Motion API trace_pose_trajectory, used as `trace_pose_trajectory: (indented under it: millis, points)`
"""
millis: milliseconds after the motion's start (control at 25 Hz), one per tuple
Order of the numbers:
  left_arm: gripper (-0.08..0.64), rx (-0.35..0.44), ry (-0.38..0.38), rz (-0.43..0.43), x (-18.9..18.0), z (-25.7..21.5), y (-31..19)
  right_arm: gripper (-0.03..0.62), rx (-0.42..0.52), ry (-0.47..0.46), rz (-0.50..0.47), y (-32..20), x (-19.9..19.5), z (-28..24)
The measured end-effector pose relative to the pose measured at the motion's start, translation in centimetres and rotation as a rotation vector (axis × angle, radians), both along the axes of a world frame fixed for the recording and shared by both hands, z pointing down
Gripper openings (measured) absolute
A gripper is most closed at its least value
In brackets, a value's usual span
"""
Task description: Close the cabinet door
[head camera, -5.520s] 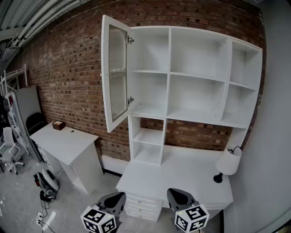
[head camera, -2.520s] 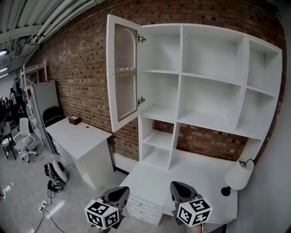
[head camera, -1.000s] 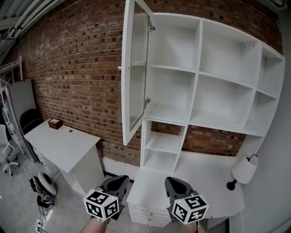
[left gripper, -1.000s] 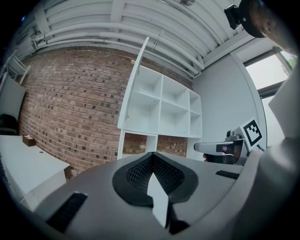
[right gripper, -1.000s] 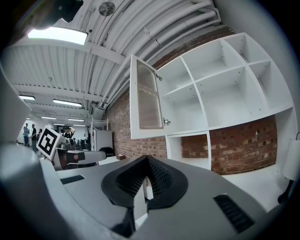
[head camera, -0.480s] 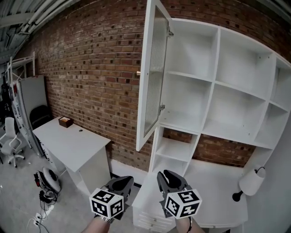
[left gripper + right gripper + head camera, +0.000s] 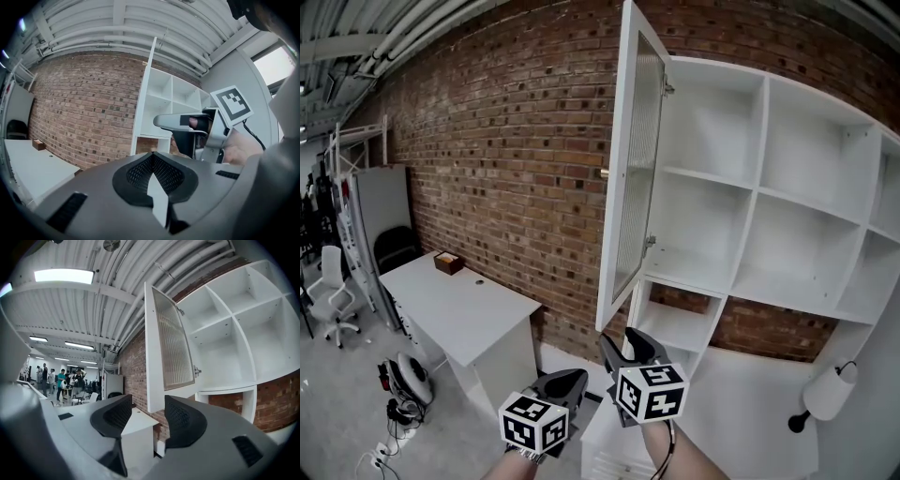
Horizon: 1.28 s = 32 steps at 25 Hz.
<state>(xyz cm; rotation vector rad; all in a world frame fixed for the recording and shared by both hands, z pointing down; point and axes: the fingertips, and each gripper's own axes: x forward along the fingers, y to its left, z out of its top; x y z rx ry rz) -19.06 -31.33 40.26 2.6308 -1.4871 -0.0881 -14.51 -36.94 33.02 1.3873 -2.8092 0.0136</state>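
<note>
You are on the approach, and nothing has touched the cabinet door [image 7: 629, 169] yet. It stands wide open, swung out from the leftmost upper compartment of the white shelf unit [image 7: 766, 202]. It hangs above and beyond your right gripper [image 7: 616, 345], well clear of the fingertips.

That gripper's jaws have just been opening. They now stand apart with nothing between them. In the right gripper view, the door's lower corner shows just over the gap and the white desk [image 7: 461, 307] shows through it.

Your left gripper [image 7: 570, 382] hangs lower, beside the right one. Its jaws are pressed together on nothing, so it looks to be idle for this job.

The door's hinges [image 7: 649, 242] are on its far edge, against the shelf unit. Its free edge comes out towards you, and the small brass knob [image 7: 604, 173] is on the face that looks at the brick wall [image 7: 497, 141].

The next move is likely a lift. Raise the right fingers to that knob-side face, near the free edge. Then lay a pad flat on the white frame rather than on the ribbed pane. Sweep the edge round towards the compartment, following its arc so the pad does not slide off.
</note>
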Motion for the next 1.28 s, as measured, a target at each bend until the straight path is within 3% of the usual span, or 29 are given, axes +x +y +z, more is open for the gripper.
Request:
trace_pose_trajectory:
  millis: [400,800,1280]
  points:
    - [0.008,-0.011,-0.009,-0.011,-0.8,0.5,-0.5,0.241,0.002,0.018,0.041,-4.0,-2.8,-0.9]
    - [0.008,-0.017,-0.011,-0.007,-0.5,0.8,-0.2,0.242,0.006,0.03,0.129,-6.1,-2.5,-0.6]
    - [0.008,-0.025,-0.004,0.011,0.8,1.2,-0.4,0.245,-0.028,0.035,0.134,-7.4,-3.1,-0.6]
